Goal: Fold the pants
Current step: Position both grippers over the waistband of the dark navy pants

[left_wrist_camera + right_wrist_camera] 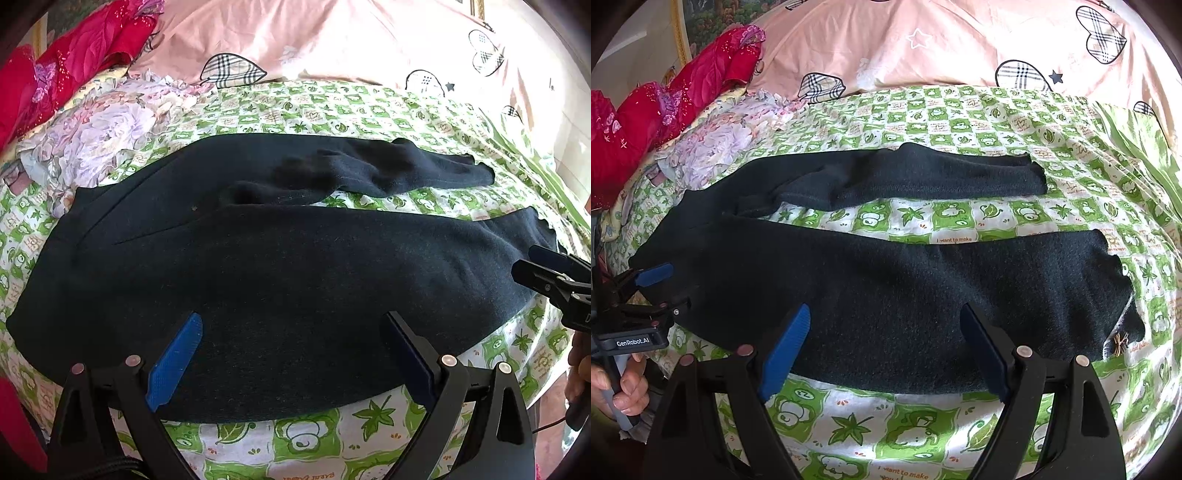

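Pants (258,280): dark, spread flat on the green-checked sheet (295,439), legs splayed apart.
Left gripper (291,354): jaws apart, over the pants' near edge.
Right gripper (884,347): jaws apart, same edge.
Technique: pinch the near leg's edge at both points, lift evenly onto the far leg.

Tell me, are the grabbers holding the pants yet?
No. The left gripper and the right gripper are both open above the near leg of the pants, holding nothing.

pants (295,280): dark matt knit cloth, slightly fuzzy. Bed sheet (923,424): thin printed cotton-like cloth, matt; pink quilt (886,44) smooth cloth. Left gripper (291,354): glossy black plastic, ribbed blue pads (177,362), shiny metal pins
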Tool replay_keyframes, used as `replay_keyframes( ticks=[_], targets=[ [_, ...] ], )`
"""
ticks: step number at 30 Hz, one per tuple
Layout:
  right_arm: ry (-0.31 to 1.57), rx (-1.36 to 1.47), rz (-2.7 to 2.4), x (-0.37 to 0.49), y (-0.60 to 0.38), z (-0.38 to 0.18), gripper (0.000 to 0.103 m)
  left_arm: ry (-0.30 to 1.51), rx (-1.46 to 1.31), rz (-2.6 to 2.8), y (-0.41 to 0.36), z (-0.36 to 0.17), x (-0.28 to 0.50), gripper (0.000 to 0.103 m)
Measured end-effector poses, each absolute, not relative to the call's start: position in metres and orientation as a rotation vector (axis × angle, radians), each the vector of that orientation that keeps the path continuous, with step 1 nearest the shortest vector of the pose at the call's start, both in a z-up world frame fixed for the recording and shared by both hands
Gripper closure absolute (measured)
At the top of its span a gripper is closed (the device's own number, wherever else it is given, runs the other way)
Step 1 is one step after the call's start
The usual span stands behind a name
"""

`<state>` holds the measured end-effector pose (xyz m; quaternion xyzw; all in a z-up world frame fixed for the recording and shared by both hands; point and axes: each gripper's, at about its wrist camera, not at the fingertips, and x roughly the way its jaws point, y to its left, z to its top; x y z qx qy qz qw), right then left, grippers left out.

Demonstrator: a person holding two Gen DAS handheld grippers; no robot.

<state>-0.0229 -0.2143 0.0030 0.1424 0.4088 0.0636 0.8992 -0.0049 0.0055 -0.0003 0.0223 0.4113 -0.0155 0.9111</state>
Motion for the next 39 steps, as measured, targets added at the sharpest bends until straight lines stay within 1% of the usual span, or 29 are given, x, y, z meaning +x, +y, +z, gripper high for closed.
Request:
replay_keyframes(
  ticks=[39],
  targets=[
    [0.852,0.299,0.146,-0.0216,-0.2085,0.0102,0.019,0.844,0.040,-0.061,0.0045,0.0028,-0.0044,0.005]
  ],
)
